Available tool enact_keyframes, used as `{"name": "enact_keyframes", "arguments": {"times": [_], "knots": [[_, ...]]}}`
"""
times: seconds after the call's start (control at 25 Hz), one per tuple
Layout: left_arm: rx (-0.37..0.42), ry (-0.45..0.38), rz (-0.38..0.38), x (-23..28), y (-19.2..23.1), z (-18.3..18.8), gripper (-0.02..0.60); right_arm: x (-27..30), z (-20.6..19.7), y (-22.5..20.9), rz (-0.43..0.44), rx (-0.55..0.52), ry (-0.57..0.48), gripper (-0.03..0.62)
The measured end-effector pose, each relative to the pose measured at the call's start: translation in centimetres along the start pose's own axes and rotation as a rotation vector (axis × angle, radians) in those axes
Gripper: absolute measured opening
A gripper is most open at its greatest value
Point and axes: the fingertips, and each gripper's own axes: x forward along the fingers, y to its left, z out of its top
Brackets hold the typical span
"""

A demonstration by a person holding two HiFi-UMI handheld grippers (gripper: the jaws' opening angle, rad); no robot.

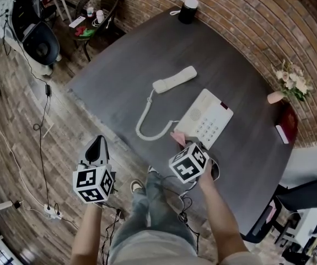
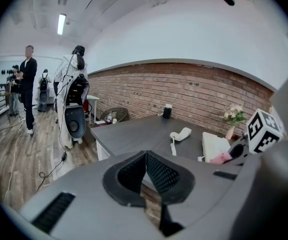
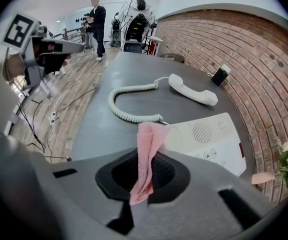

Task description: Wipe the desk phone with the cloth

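Charcoal desk [image 1: 119, 65] fills most of my head view, curved along a brick wall. On it sits the white desk phone base [image 1: 205, 117], keypad up. Its handset [image 1: 175, 79] is off the cradle and lies well apart from it, further out on the desk. The coiled cord [image 1: 147, 120] loops between the two.

My right gripper [image 3: 144, 176] is clamped on a pink cloth [image 3: 149, 149], which hangs from between the jaws. The free end of the cloth sits at the near-left corner of the phone base. From here I cannot tell whether it touches the plastic or hangs just over it.

My left gripper [image 2: 145, 176] has its jaws pressed together with nothing between them. It hangs off the desk's near edge, over the floor and well apart from the phone.

I judge that the wiping is only at its start. The cloth is in hand and brought to the base, and the handset is out of the way. No surface shows any sign of having been wiped. The top of the base, the keypad and the handset all look left to do.
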Motion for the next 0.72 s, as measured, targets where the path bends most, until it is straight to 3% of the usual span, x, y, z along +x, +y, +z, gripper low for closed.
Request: {"name": "enact_keyframes", "arguments": {"times": [0.32, 0.72], "knots": [[0.003, -0.030, -0.045, 0.5, -1.5, 1.4, 0.005, -2.3, -1.5, -0.7, -0.016, 0.045, -0.004, 0.021], [0.012, -0.055, -0.122, 2.2, -5.7, 3.5, 0.005, -5.9, -3.6, -5.4, -0.111, 0.079, 0.005, 0.021]]}}
